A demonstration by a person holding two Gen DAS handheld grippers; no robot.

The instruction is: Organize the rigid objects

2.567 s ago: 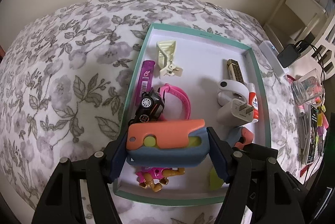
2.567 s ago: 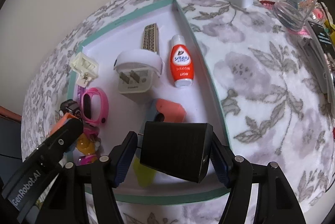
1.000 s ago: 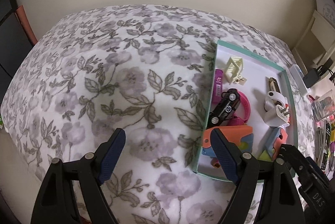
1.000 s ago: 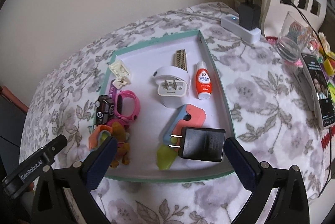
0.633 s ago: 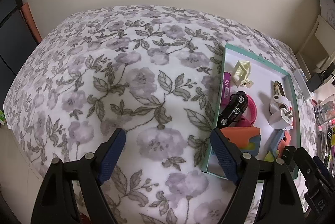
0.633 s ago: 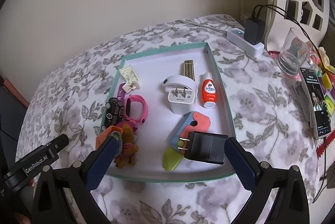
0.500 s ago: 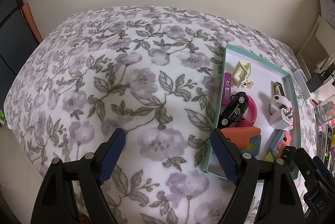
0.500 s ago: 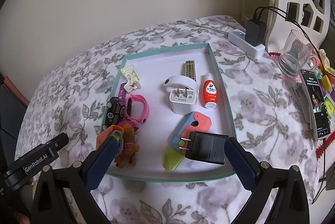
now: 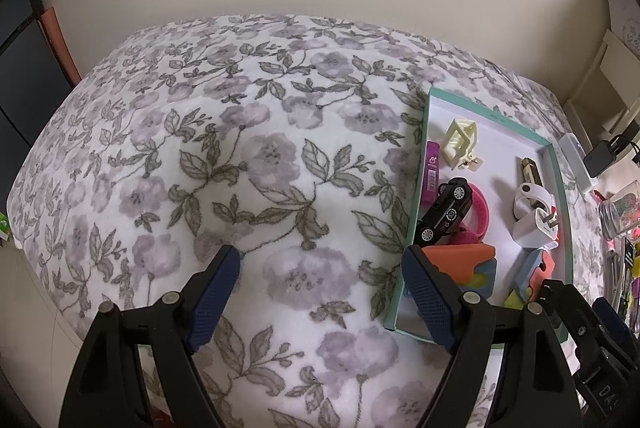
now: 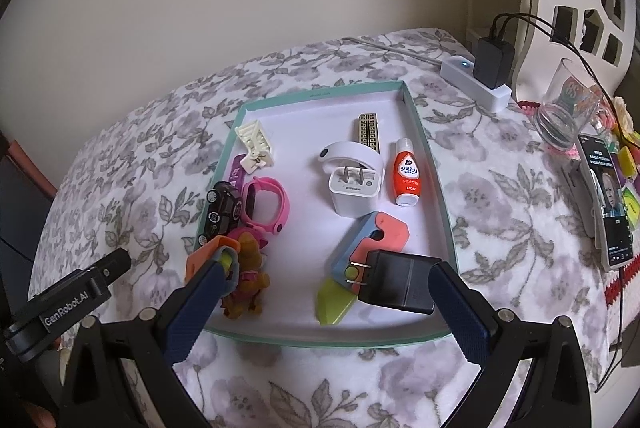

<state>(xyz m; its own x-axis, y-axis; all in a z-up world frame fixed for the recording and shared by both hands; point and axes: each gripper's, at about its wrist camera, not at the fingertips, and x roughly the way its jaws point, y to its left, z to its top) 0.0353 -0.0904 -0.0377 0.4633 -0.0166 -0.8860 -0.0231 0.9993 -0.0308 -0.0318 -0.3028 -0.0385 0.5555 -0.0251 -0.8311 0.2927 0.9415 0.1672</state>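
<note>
My left fingers (image 9: 320, 292): spread wide, holding nothing, hanging over bare flowered cloth just left of the tray.
My right fingers (image 10: 324, 304): also spread wide and empty, above the tray's near edge; the black charger (image 10: 396, 282) lies between the tips but neither pad touches it.
Black charger: flat in the tray's near right corner, prongs pointing left, resting partly on the orange and blue folding toy (image 10: 370, 240) with the yellow-green blade.
Tray (image 10: 320, 94): shallow, white inside, teal rim, on the flowered tabletop (image 9: 240, 156).
Tray, left side: a cream clip (image 10: 256, 142), a purple strip (image 9: 432, 166), a black toy car (image 9: 444, 210), a pink watch (image 10: 266, 206), a toy dog figure (image 10: 248, 280), and a second orange and blue toy (image 9: 460, 260) crowded together.
Tray, right side: a white plug adapter (image 10: 352, 184), a gold patterned bar (image 10: 368, 130), a small red bottle (image 10: 406, 174).
Outside the tray: a power strip (image 10: 476, 82), a glass (image 10: 568, 108) and a phone (image 10: 610, 200) to the right.
Task state, my judgement: the loose things appear gathered in the tray; little seems left.
Risk, left pile: the car leans on the rim and the pile is stacked, so a nudge could tip pieces onto the cloth.
Risk, charger: it sits unevenly on the toy and may slide if the tray is bumped.
Risk, my right fingers: dropping lower could catch the tray rim and drag it across the soft cloth.
</note>
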